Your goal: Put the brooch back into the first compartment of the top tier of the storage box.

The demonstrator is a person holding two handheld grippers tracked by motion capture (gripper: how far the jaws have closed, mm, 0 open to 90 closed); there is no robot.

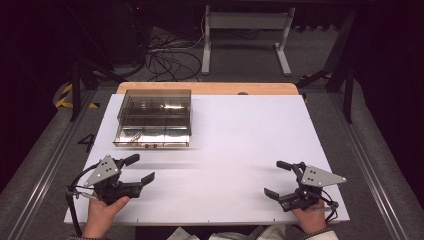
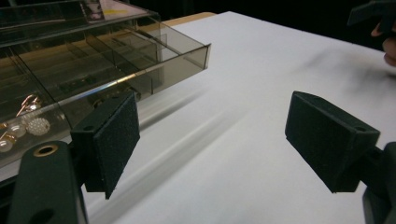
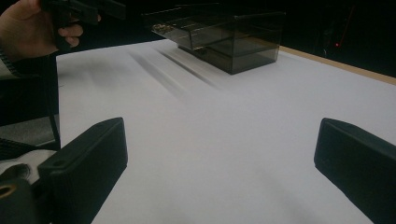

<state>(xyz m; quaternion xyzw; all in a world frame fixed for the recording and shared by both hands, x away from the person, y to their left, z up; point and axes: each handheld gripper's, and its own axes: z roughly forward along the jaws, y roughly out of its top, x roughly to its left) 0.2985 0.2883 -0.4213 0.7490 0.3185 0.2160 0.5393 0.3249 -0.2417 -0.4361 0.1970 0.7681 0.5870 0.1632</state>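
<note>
Low over the white table point(image 1: 225, 150), left gripper point(image 1: 139, 169) and right gripper point(image 1: 274, 178) — fingers spread, empty — smoky box point(image 1: 155, 117) seemingly nearer the left.

Two black handheld grippers, left gripper point(image 1: 141, 168) and right gripper point(image 1: 278, 178), each topped by a grey three-cornered plate with dark holes, broad black textured pads point(image 2: 117, 140), brass-ringed screw hole, black trailing cables, pale sleeve cuffs

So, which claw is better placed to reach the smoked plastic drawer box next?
The left claw: it sits open just in front of the drawer box. The right claw, also open, is across the table.
</note>
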